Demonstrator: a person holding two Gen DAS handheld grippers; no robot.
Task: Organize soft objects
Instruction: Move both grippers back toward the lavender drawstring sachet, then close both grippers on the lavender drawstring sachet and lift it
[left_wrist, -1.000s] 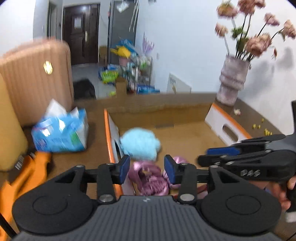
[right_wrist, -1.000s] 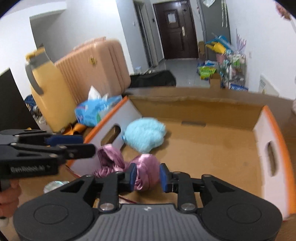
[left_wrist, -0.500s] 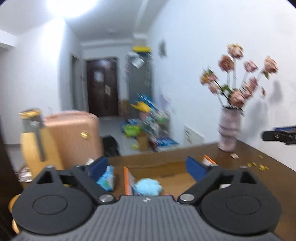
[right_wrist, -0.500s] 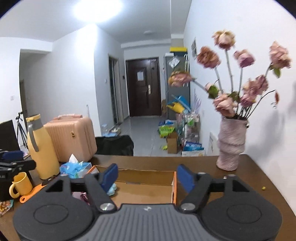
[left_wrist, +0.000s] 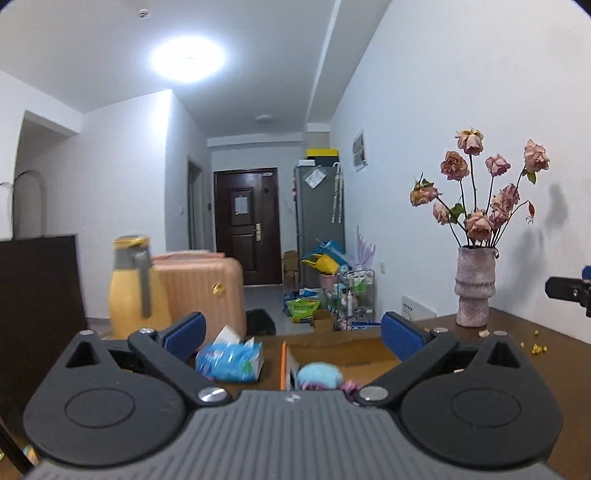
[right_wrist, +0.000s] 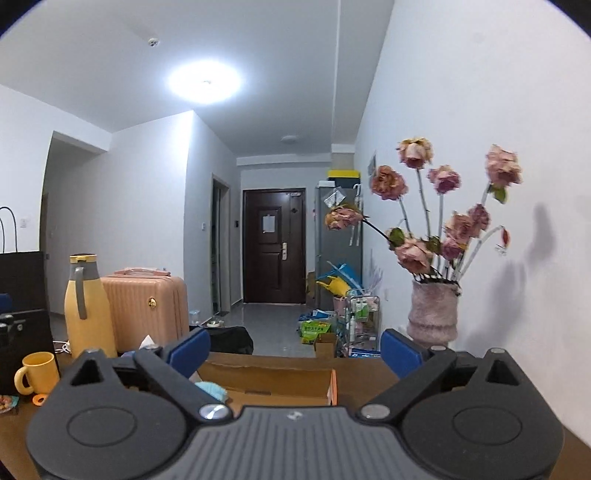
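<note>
L gripper (left_wrist: 291, 334) wide, empty | R gripper (right_wrist: 295, 349) wide, empty | blue fluffy (left_wrist: 319, 374) + purple bits (left_wrist: 349, 386) lie in cardboard box (right_wrist: 269, 371) | looks done: keep grippers level, clear of vase (right_wrist: 432, 312).

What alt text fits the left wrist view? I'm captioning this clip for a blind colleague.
The left hand-held gripper is open and empty, raised over a brown table. Below it sits a cardboard box holding a fluffy blue soft object, with a blue tissue pack beside the box. A vase of dried roses stands to the right.
</note>
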